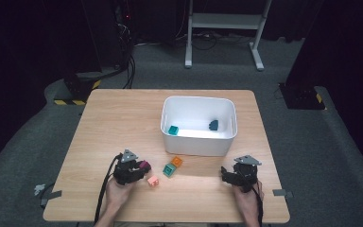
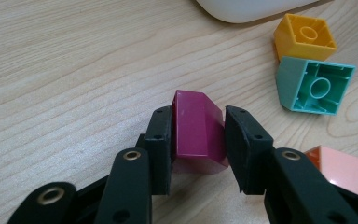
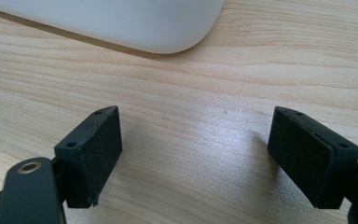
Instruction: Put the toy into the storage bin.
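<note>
Magenta block sits on the worktop near the front left, between the jaws of the left claw. The near-side pad presses flat on one face, the other pad touches its slanted edge, so the claw is clamped on the block, which rests on the wood. In the high view the same block peeks out just right of the left claw. Pink block lies just beside it to the right, then the teal block and orange block, these two touching, near the white bin. Inside the bin are a teal cube and a dark blue piece, well apart. Right claw has jaws wide apart over bare wood, nothing between them, the bin corner ahead.
</note>
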`<move>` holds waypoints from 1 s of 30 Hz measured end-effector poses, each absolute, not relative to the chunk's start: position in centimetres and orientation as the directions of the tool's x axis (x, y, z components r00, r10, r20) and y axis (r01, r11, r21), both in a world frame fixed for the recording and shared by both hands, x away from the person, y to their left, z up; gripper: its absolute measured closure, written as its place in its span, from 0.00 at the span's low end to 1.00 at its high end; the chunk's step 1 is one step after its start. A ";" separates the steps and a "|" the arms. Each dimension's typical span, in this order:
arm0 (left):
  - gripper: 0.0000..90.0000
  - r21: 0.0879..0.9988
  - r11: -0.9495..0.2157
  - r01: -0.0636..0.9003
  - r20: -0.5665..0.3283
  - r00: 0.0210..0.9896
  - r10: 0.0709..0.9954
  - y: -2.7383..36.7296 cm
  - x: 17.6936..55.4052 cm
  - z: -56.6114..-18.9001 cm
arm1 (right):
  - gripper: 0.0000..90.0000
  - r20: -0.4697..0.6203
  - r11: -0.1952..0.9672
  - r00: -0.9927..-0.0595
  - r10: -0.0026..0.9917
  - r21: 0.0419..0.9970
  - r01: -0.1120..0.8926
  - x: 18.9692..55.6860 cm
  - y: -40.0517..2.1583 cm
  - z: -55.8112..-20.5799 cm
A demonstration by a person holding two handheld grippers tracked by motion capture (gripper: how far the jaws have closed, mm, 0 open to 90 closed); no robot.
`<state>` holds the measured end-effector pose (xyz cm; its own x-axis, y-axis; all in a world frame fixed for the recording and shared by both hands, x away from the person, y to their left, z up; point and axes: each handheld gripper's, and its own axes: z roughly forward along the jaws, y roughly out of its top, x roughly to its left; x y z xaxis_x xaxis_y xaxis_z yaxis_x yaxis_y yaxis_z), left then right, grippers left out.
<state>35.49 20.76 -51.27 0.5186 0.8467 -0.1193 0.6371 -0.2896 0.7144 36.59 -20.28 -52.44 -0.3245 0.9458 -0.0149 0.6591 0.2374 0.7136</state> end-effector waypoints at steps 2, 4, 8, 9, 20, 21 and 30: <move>0.70 0.714 -0.287 0.638 -0.124 0.519 0.845 20.7 35.5 -51.3 | 0.19 -0.015 0.237 -0.325 0.946 0.713 0.659 36.6 -20.3 -52.4; 0.70 0.714 -0.291 0.637 -0.122 0.522 0.844 20.7 35.4 -51.2 | 0.19 -0.015 0.237 -0.324 0.946 0.713 0.659 36.6 -20.3 -52.4; 0.70 0.714 -0.291 0.637 -0.123 0.523 0.843 20.7 35.5 -51.2 | 0.19 -0.014 0.237 -0.324 0.946 0.713 0.659 36.6 -20.3 -52.4; 0.70 0.714 -0.289 0.637 -0.125 0.523 0.843 20.8 35.5 -51.2 | 0.19 -0.015 0.237 -0.324 0.946 0.714 0.659 36.6 -20.3 -52.4; 0.70 0.722 -0.273 0.636 -0.135 0.516 0.846 21.1 35.4 -50.4 | 0.19 -0.015 0.237 -0.324 0.946 0.714 0.659 36.6 -20.3 -52.4; 0.70 0.723 -0.270 0.637 -0.136 0.514 0.847 21.1 35.5 -50.3 | 0.19 -0.014 0.237 -0.324 0.946 0.713 0.659 36.6 -20.3 -52.4; 0.70 0.726 -0.269 0.632 -0.139 0.519 0.843 21.2 35.6 -49.4 | 0.19 -0.014 0.237 -0.324 0.946 0.714 0.659 36.6 -20.3 -52.4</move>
